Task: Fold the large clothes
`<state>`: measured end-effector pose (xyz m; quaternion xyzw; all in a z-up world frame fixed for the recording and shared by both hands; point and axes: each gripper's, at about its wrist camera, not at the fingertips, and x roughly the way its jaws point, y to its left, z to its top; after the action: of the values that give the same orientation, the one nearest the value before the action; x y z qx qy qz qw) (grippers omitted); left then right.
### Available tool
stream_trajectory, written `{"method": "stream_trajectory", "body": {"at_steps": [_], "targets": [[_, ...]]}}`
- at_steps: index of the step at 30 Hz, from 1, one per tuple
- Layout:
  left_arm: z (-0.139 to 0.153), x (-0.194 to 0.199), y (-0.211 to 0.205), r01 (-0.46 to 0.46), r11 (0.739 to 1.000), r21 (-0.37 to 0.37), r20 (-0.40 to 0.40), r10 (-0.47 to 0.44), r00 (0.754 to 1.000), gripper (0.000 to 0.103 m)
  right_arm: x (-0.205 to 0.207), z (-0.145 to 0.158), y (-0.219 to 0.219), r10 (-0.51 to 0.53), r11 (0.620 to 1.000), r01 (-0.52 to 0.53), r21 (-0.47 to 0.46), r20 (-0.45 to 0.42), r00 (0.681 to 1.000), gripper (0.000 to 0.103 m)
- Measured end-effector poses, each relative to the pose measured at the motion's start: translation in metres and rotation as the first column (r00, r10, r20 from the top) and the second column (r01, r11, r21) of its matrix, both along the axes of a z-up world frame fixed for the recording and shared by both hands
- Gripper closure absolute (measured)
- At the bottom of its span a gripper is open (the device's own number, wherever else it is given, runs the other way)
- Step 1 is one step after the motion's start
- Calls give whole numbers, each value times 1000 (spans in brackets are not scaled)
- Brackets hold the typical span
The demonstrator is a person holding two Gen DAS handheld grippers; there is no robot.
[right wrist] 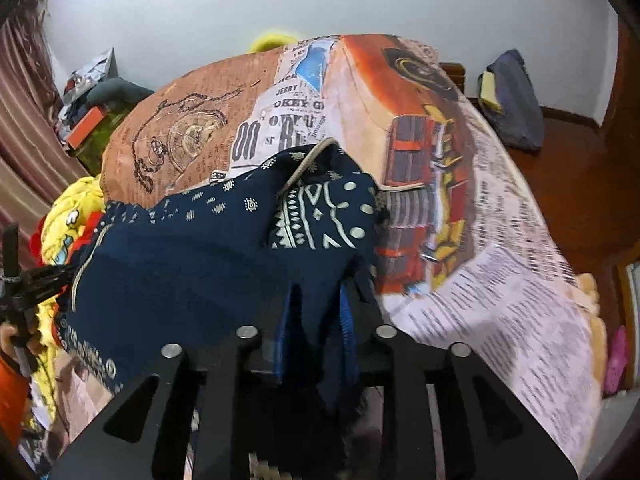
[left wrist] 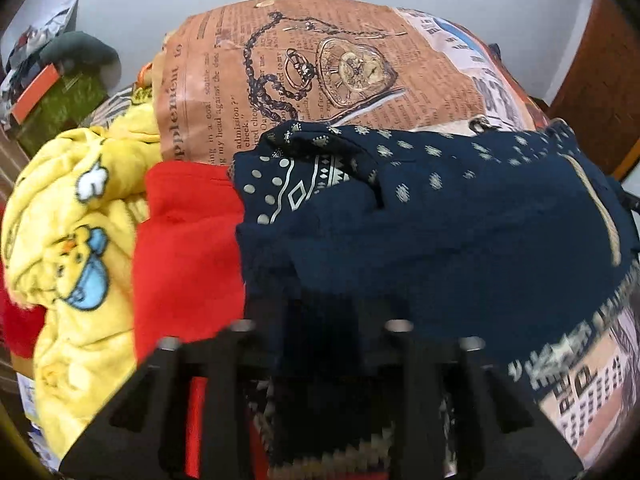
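A navy garment with white dot and diamond print [left wrist: 440,220] lies bunched on a bed covered by a newspaper-print sheet [left wrist: 320,60]. My left gripper [left wrist: 324,320] points down onto its near edge. Its fingers stand apart with dark cloth lying loose between them, so it is open. In the right wrist view the same garment [right wrist: 200,248] spreads leftward across the sheet [right wrist: 500,280]. My right gripper [right wrist: 316,320] has its blue pads [right wrist: 285,320] parted around a hanging fold, not pinching it.
A yellow cartoon-print fleece [left wrist: 72,200] and a red garment [left wrist: 188,248] are heaped left of the navy one. Boxes and clutter [left wrist: 44,96] sit by the far wall. A blue bag [right wrist: 512,100] rests on the wooden floor [right wrist: 580,200] right of the bed.
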<state>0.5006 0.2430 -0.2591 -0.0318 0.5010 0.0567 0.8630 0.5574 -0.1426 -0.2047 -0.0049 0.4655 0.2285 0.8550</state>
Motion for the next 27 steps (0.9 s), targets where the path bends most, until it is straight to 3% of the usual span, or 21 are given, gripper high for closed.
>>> {"method": "stream_trajectory", "body": {"at_steps": [1, 2, 3, 7, 9, 11, 14, 18, 27], "targets": [[5, -6, 0, -7, 1000, 18, 6, 7, 1000, 50, -7, 6, -5, -17, 1000, 17, -22, 19, 1000, 63], [11, -12, -1, -12, 999, 36, 15, 12, 1000, 41, -9, 8, -7, -27, 999, 28, -33, 32, 999, 58], [15, -17, 0, -15, 999, 44, 24, 14, 1000, 38, -13, 11, -10, -31, 999, 33, -38, 43, 999, 58], [31, -40, -3, -19, 998, 56, 46, 17, 999, 38, -39, 26, -16, -15, 999, 18, -50, 54, 998, 58], [36, -49, -8, -5, 998, 67, 50, 1, 999, 31, -45, 27, -15, 0, 999, 3, -51, 60, 998, 52], [39, -59, -18, 19, 997, 79, 54, -24, 998, 29, -60, 30, -11, 15, 998, -10, -56, 75, 997, 38], [35, -67, -34, 56, 995, 78, 43, -60, 997, 25, -75, 29, -2, 35, 998, -29, -62, 89, 995, 33], [23, -66, -51, 80, 991, 106, 24, -83, 996, 23, -80, 17, 11, 48, 996, -43, -75, 64, 997, 32], [-4, -37, -60, 43, 990, 137, 9, -45, 999, 20, -70, -16, 57, 88, 974, -76, -213, 46, 995, 32]]}}
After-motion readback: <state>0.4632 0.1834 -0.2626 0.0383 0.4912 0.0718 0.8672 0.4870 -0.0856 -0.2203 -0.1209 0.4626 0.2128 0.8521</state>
